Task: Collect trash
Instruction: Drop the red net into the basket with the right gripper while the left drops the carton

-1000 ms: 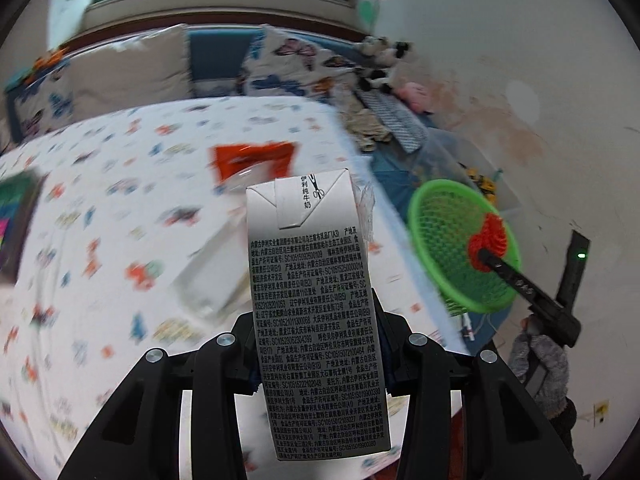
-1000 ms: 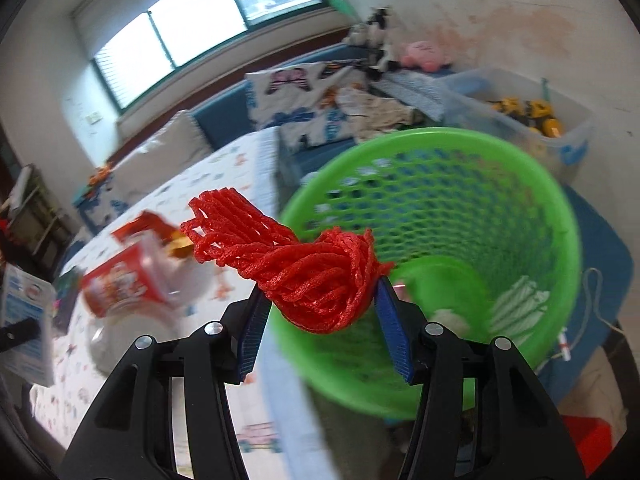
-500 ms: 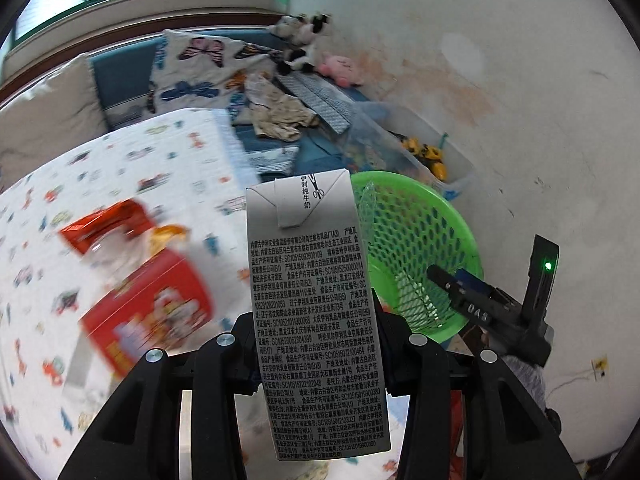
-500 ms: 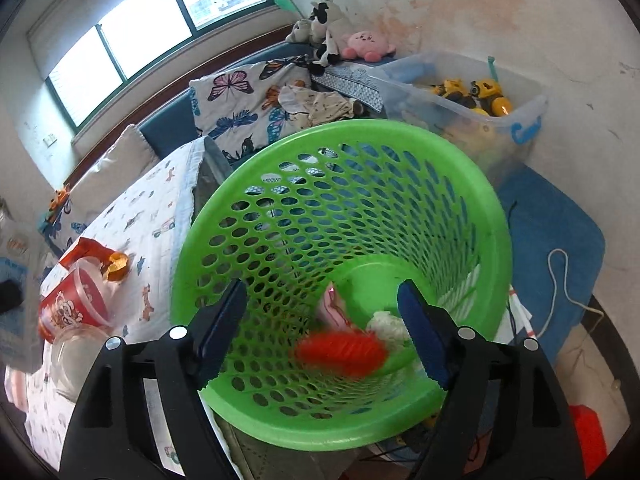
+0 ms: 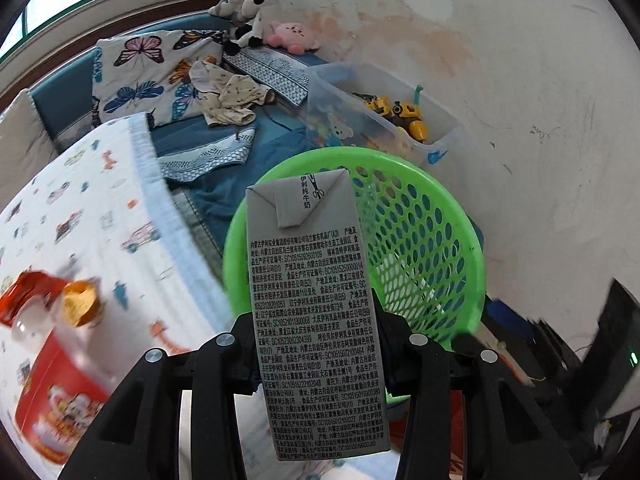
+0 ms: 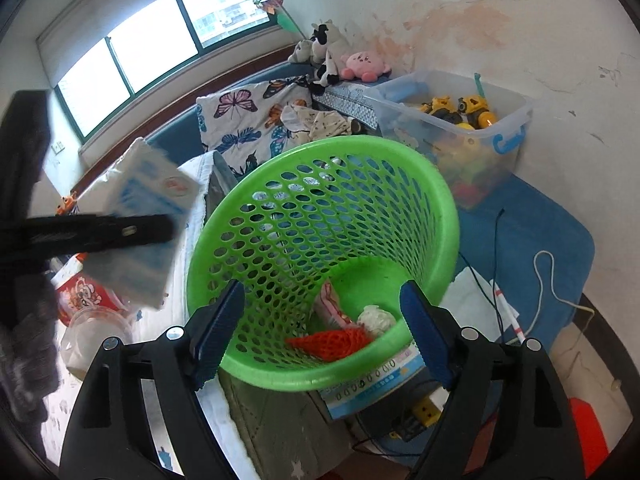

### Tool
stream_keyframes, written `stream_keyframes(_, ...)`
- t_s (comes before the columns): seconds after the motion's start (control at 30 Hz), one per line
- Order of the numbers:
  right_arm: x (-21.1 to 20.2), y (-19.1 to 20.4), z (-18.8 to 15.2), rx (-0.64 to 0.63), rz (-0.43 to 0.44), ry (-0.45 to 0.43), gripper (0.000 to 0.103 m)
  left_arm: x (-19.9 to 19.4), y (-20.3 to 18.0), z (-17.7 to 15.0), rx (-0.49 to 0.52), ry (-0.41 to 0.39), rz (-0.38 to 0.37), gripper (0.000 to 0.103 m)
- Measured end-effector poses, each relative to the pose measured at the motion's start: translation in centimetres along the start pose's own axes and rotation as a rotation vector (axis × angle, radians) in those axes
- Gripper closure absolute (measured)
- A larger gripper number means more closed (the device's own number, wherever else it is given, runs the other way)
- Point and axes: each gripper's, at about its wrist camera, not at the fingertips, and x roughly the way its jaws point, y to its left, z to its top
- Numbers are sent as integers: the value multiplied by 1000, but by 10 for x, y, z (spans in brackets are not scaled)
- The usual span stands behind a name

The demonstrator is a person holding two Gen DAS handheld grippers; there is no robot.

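Left gripper pinching a milk carton just short of the green basket; right gripper empty, jaws opening over it. Could miss if let go early, carton clipping the rim and dropping beside the bed. Could also knock against the right gripper crowding the mouth.

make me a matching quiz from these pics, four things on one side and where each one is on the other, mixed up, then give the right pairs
Things
1. milk carton
2. red net
3. yellow toy trucks
4. pink plush toy

Places
A. in the clear plastic box by the wall
B. clamped in the left gripper
C. at the bottom of the green basket
D. on the ledge under the window, beside the cow plush

Pairs: 1-B, 2-C, 3-A, 4-D
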Motion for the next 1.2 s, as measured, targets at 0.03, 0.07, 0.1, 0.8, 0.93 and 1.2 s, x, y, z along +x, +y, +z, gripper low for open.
stream_keyframes(0.03, -2, 0, 0, 3, 2, -4, 23, 5, -4, 4, 7, -2, -4, 61)
stream_keyframes(0.07, -5, -1, -1, 6, 3, -8, 23, 7, -7, 7, 12, -4, -5, 61)
stream_keyframes(0.1, -8, -1, -2, 8, 6, -11, 23, 10, -10, 10, 12, -5, -9, 61)
stream_keyframes(0.8, -26, 17, -23, 14, 68, -16, 23, -50, 17, -48, 51, -140, -18, 40)
stream_keyframes(0.93, -26, 29, -27, 3, 92, -9, 23, -80, 46, -72, 32, -196, 34, 35)
stream_keyframes(1.2, -28, 55, -29, -32, 139, -9, 22, -125, 123, -100, -80, -276, 137, 29)
